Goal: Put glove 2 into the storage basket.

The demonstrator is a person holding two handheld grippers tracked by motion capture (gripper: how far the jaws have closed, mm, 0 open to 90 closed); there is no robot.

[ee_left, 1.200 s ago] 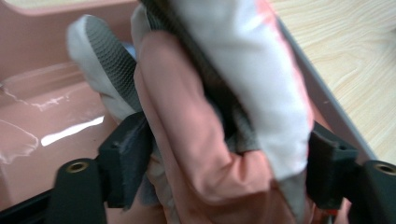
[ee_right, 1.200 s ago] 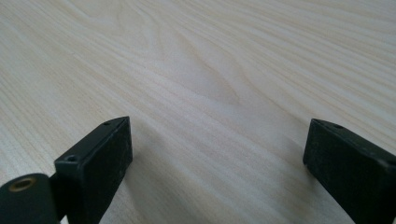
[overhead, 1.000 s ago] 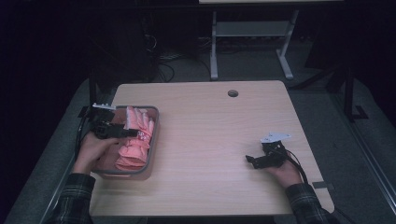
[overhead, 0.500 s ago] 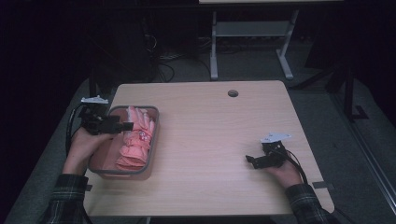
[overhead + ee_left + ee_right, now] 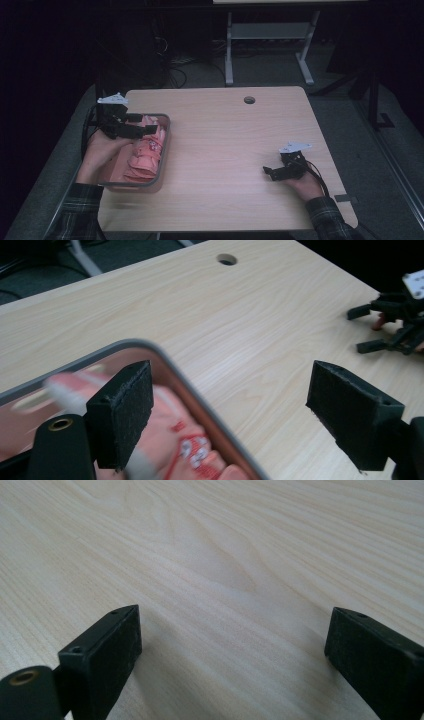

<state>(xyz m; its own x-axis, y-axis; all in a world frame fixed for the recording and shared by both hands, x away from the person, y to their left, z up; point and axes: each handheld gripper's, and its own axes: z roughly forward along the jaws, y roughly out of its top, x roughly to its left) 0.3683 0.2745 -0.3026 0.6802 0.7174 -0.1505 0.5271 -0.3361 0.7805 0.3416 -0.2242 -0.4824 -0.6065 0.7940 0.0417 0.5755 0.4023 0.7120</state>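
The left gripper [image 5: 145,131] hangs with jaws spread wide and empty over the far end of a grey tray [image 5: 165,145] holding folded pink cloth [image 5: 147,155]. The right gripper [image 5: 268,173], likewise agape, rests on the wooden table [image 5: 225,145], well apart.

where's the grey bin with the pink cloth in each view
High view: grey bin at the table's left edge, under the left gripper.
Left gripper view: its rim curves across the lower left.
Right gripper view: bare table, no bin.
Shared landmark: the table's round hole.
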